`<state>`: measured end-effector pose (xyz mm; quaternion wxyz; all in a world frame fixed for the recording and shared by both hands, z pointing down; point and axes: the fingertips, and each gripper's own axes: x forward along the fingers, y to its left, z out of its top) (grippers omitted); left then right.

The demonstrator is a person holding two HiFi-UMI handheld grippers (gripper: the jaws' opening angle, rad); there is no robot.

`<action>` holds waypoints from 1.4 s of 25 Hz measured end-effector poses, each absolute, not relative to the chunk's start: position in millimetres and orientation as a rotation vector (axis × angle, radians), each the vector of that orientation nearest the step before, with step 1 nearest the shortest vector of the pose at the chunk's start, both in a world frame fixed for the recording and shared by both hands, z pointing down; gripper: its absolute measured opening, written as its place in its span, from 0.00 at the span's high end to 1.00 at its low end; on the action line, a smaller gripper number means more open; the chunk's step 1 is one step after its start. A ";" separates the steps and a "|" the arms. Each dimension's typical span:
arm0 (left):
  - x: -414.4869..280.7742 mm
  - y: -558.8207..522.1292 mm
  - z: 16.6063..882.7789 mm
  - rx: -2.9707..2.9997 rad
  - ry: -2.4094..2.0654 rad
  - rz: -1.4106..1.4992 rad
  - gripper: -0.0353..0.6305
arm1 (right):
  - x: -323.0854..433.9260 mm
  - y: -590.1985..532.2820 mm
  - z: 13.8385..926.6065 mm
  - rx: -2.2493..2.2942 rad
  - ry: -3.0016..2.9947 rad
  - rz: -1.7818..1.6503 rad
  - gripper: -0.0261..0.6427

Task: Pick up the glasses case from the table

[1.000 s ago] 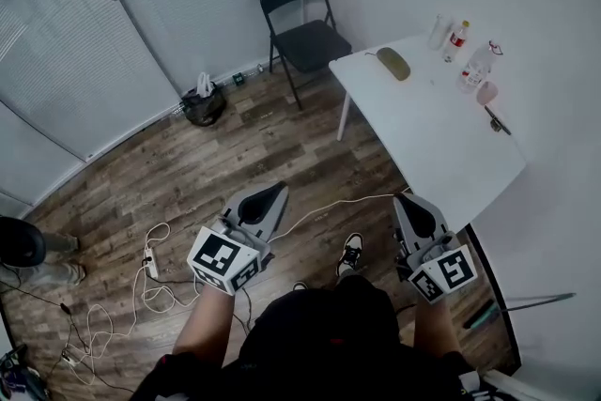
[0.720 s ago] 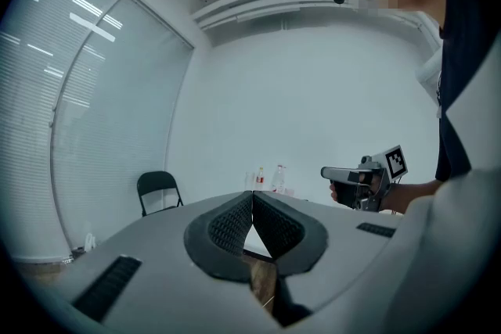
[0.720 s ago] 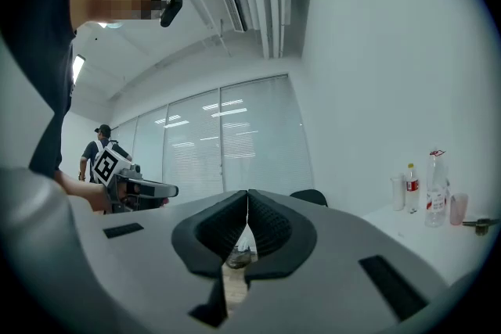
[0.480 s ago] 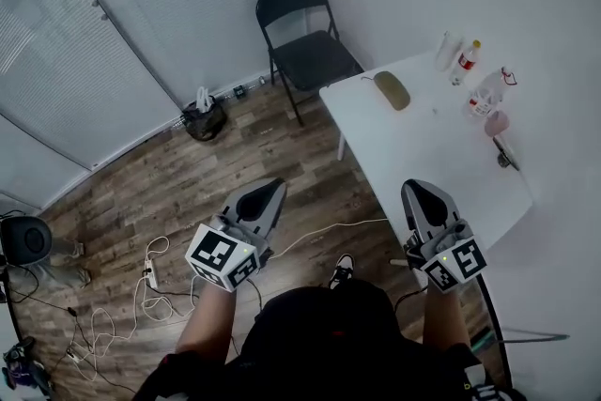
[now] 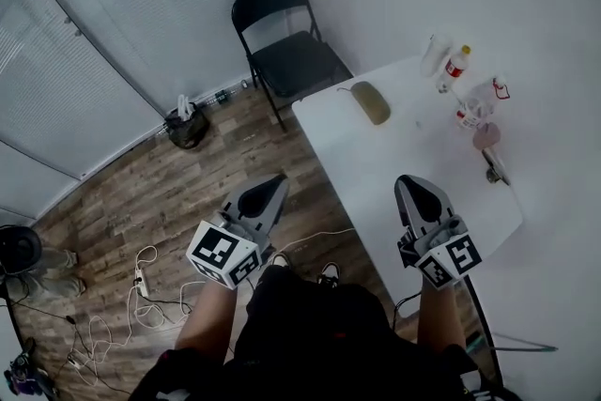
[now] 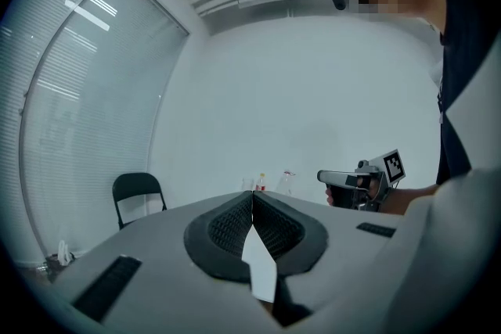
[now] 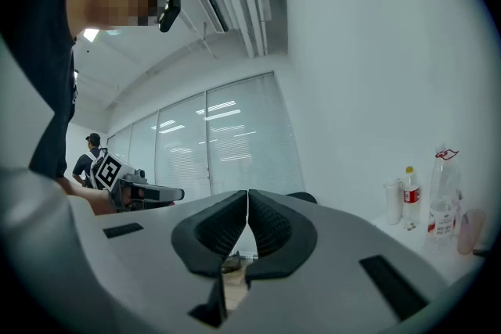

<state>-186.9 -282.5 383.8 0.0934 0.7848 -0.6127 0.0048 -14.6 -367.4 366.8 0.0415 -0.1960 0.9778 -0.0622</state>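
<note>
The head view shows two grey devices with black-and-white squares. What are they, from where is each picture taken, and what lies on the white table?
No robot here: a person holds one tool in each hand. The left hand-held gripper and the right hand-held gripper each have two jaws; the marker cubes are part of them. The head view comes from a camera on the person's head, looking down. The other two views come from a camera on each hand-held gripper, looking along its jaws. In both, the jaws are together with nothing between them, so nothing is held. On the white table lie an olive-green glasses case near the far end and some bottles by the wall. A black chair stands beside the table.
</note>
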 end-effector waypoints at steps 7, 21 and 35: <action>-198.7 -345.4 398.8 2.397 -1.679 0.027 0.91 | -33.0 -421.1 377.9 -0.802 3.003 -0.179 0.93; -260.7 -428.3 431.2 2.547 -1.433 0.090 0.91 | -93.2 -504.0 441.9 -1.166 3.036 -0.228 0.92; -287.8 -441.0 471.1 2.439 -1.458 0.134 0.91 | -146.3 -638.8 547.6 -1.188 3.449 -0.197 0.45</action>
